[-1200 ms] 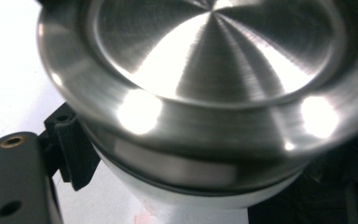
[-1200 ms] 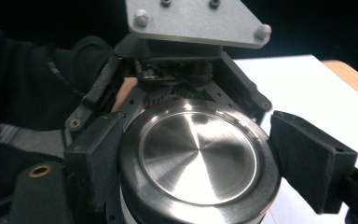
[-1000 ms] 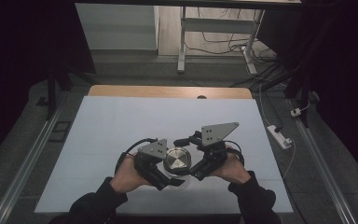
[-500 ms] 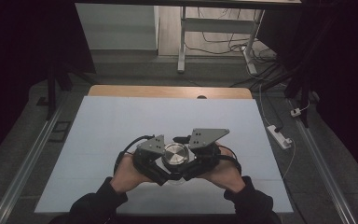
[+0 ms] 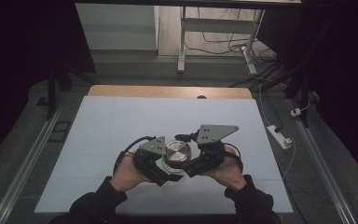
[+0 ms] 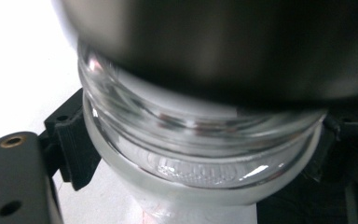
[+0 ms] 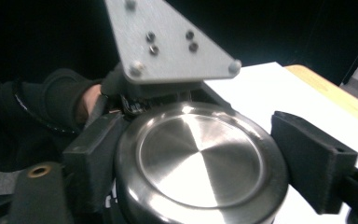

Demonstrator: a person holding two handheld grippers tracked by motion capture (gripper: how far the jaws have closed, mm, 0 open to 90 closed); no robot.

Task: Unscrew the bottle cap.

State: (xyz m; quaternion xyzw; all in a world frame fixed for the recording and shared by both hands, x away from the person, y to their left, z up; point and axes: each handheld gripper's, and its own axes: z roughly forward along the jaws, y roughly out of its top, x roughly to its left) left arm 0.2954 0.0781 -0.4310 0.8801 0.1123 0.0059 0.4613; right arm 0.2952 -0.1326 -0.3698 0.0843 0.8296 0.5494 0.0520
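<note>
A clear glass jar (image 6: 200, 158) with a brushed-metal lid (image 5: 177, 152) is held just above the white table (image 5: 121, 121), near its front edge. My left gripper (image 5: 166, 169) is shut on the jar's glass body below the lid, with its pads (image 6: 74, 149) pressing both sides. My right gripper (image 5: 187, 161) comes in from the right. Its jaws have just been closing and now clamp the lid (image 7: 200, 158) between its pads (image 7: 312, 158). The left gripper's grey plate (image 7: 168, 42) stands just behind the lid.
The table's wooden far edge (image 5: 168, 91) lies well beyond the hands. A white power strip (image 5: 279, 135) sits on the floor at the right. Metal rails (image 5: 32, 154) run along both sides of the table.
My right gripper has moved left onto the jar's lid and its jaws have closed around it. The left gripper and the jar have stayed put.
</note>
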